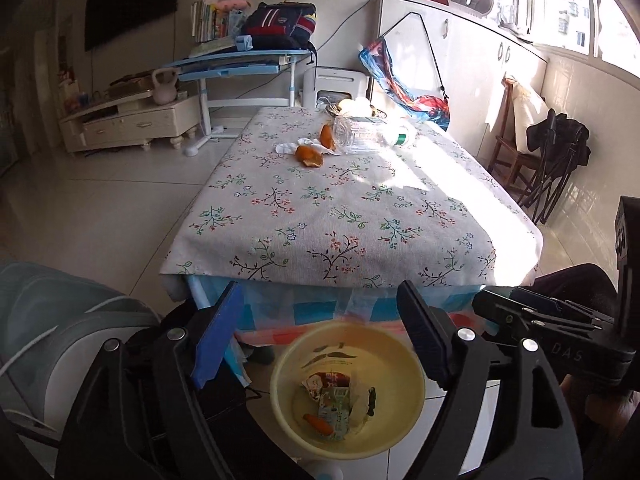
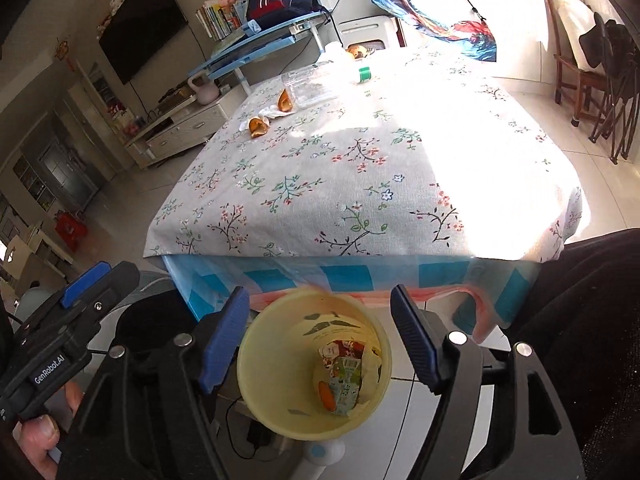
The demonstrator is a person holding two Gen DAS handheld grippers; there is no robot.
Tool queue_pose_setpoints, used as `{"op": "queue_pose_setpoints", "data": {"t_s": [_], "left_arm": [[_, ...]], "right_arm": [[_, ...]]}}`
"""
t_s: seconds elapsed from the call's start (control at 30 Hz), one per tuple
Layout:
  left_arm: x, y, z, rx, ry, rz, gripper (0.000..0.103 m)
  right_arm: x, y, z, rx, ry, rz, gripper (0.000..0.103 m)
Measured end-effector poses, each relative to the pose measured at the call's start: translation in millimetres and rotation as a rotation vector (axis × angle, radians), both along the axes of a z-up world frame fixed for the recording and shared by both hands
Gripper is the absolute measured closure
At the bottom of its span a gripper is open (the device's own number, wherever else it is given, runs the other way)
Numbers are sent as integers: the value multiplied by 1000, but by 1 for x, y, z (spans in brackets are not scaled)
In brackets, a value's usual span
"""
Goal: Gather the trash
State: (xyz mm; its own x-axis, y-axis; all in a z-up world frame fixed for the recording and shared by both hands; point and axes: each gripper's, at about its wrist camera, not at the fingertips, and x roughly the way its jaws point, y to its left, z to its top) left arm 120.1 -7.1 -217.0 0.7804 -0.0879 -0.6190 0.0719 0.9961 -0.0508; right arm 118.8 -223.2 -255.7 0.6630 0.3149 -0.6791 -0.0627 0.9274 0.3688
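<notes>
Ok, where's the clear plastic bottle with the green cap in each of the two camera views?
Left wrist: the plastic bottle lies on its side at the table's far end, upper centre, right of the orange peels.
Right wrist: the bottle lies top centre, cap pointing right.
Shared landmark: the yellow bin between the open fingers, bottom centre.

Both wrist views look down over the bin (image 1: 347,390) (image 2: 314,364) toward the shared table (image 1: 360,208) (image 2: 360,184).

The left gripper (image 2: 86,280) body reads "GenRobot.AI"; the right gripper (image 1: 556,312) reads "DAS".
</notes>
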Motion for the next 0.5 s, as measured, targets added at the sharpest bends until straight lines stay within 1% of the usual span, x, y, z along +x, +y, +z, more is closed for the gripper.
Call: {"op": "queue_pose_setpoints", "data": {"t_s": [0.1,0.2,0.33,0.5], "left_arm": [[-10,3,12,-2,-54,23,17],[-20,7,20,-6,-91,44,14],[-28,12,28,-12,-122,68,11],[-35,15,40,-14,-161,93,9]], "right_arm": [[-5,-8,7,-12,-41,-57,29],[-10,-7,17,-36,-89,-80,27],[-17,0,26,-91,-147,-73,23],[-22,10,32,-146,-196,-50,19]]}}
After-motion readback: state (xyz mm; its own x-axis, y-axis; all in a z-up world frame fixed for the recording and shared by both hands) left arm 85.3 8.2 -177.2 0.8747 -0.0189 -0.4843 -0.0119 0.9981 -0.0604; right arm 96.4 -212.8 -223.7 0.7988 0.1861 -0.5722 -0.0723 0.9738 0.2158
